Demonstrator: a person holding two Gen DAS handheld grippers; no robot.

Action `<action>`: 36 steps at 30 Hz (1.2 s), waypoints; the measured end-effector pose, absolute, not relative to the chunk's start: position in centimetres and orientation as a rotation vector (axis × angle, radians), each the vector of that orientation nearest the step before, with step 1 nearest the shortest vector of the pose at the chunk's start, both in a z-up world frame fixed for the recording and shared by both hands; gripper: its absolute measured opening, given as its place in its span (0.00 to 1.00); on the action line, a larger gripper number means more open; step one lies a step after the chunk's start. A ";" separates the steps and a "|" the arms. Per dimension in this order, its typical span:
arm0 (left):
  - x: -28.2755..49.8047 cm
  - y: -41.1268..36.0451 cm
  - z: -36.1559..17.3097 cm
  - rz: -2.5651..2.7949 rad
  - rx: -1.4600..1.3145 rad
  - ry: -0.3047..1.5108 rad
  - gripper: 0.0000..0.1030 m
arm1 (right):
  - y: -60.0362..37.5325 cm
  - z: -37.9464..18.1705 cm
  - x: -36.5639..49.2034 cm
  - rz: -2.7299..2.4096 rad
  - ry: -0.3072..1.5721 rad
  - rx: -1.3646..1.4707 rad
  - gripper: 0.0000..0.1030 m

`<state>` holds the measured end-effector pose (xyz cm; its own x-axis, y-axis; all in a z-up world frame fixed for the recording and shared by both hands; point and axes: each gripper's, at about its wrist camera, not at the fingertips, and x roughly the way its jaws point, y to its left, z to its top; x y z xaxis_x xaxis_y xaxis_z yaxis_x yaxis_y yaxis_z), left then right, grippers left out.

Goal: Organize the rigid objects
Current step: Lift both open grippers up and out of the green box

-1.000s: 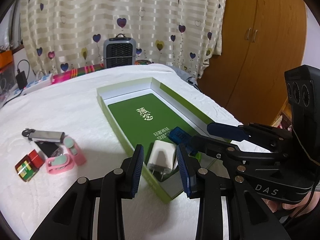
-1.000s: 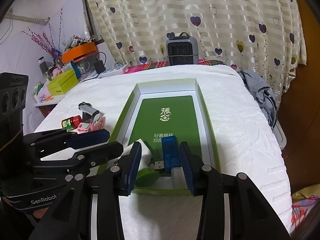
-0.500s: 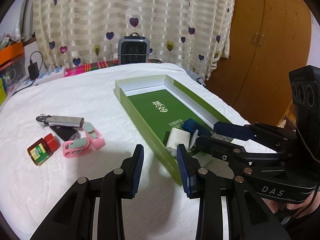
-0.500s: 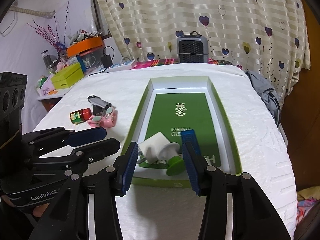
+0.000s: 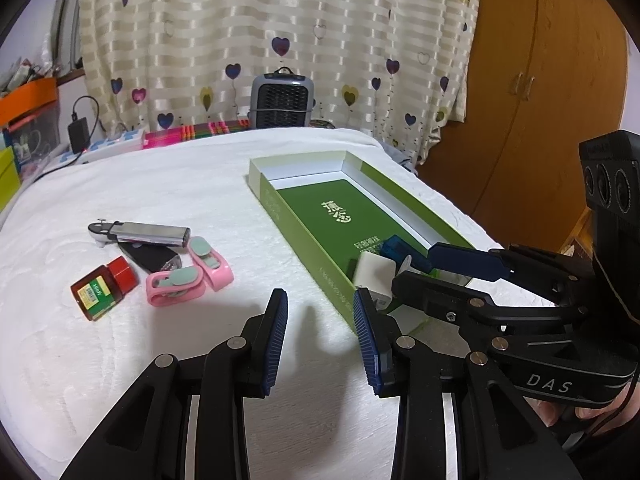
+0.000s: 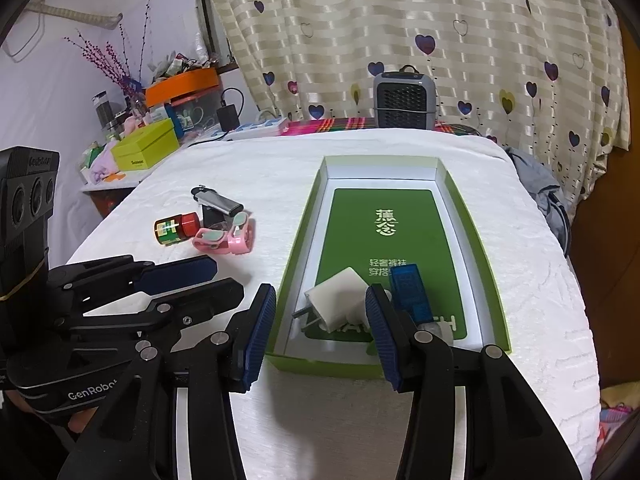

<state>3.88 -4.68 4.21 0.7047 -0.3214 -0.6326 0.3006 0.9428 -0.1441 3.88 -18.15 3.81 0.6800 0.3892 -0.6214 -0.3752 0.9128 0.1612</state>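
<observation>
A green open box (image 5: 280, 208) (image 6: 492, 240) lies on the white-covered table. In its near end lie a white charger plug (image 5: 374, 270) (image 6: 340, 298) and a blue USB device (image 5: 396, 246) (image 6: 410, 286). Left of the box lie a silver stick (image 5: 148, 233) (image 6: 220, 201), a small red-capped bottle (image 5: 102, 286) (image 6: 176, 229) and two pink clips (image 5: 188, 276) (image 6: 224, 236). My left gripper (image 5: 320, 334) is open and empty, just left of the box's near corner. My right gripper (image 6: 320, 328) is open and empty over the box's near end.
A grey fan heater (image 5: 283, 100) (image 6: 404, 98) stands at the table's far edge by the heart-patterned curtain. A power strip (image 5: 108, 148) and cluttered shelf with a green box (image 6: 146, 148) are at left. A wooden wardrobe (image 5: 540, 80) is at right.
Both grippers have drawn back and up from the box, leaving the charger plug and blue USB device inside. The left gripper has swung left toward the loose items.
</observation>
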 end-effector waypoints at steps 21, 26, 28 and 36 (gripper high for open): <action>3.1 -1.9 3.8 -0.302 -0.031 0.710 0.31 | -15.5 4.0 3.6 0.497 0.704 -0.004 0.47; 3.0 -0.8 3.4 -0.290 -0.047 0.721 0.31 | -14.5 3.7 3.6 0.518 0.713 -0.012 0.47; 2.9 -0.4 3.2 -0.289 -0.052 0.725 0.31 | -14.1 3.6 3.6 0.529 0.715 -0.017 0.47; 2.3 1.6 3.0 -0.267 -0.056 0.715 0.39 | -12.5 3.1 3.8 0.559 0.728 -0.033 0.47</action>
<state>2.30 1.55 3.01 0.7229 -0.2609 -0.6398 0.2227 0.9645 -0.1417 3.76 -12.52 3.11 0.6071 0.4727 -0.6387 -0.4950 0.8538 0.1614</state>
